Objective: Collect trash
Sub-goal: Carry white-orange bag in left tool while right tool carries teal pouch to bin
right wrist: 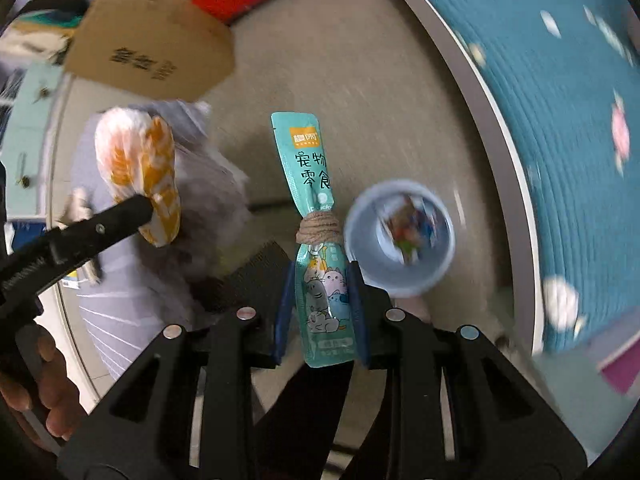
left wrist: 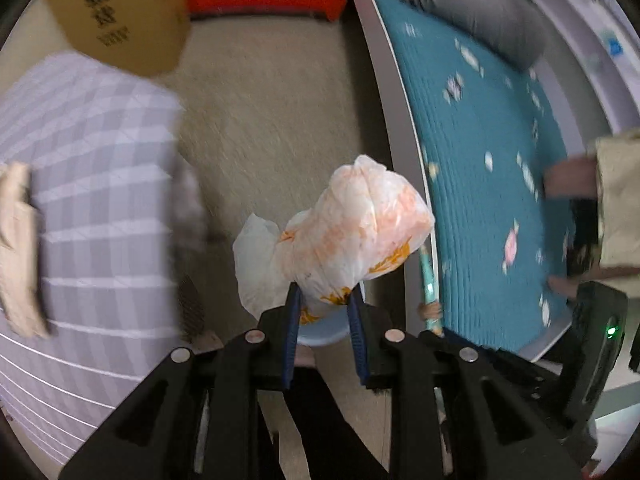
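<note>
The left hand-held gripper [left wrist: 323,300] points down at the beige floor [left wrist: 264,128], its blue pads nearly closed and pinching a crumpled white and orange plastic bag [left wrist: 360,224]. The right hand-held gripper [right wrist: 322,280] is likewise nearly closed, clamped on the lower end of a teal pet-snack sachet [right wrist: 316,216] with twine wound round its middle. Just right of the sachet, on the floor, stands a pale blue bin [right wrist: 400,236] holding colourful wrappers. A bed with a teal quilt [left wrist: 480,160] lies to the right, a cardboard box [right wrist: 152,52] far left, beside a striped grey cloth [left wrist: 100,200]
</note>
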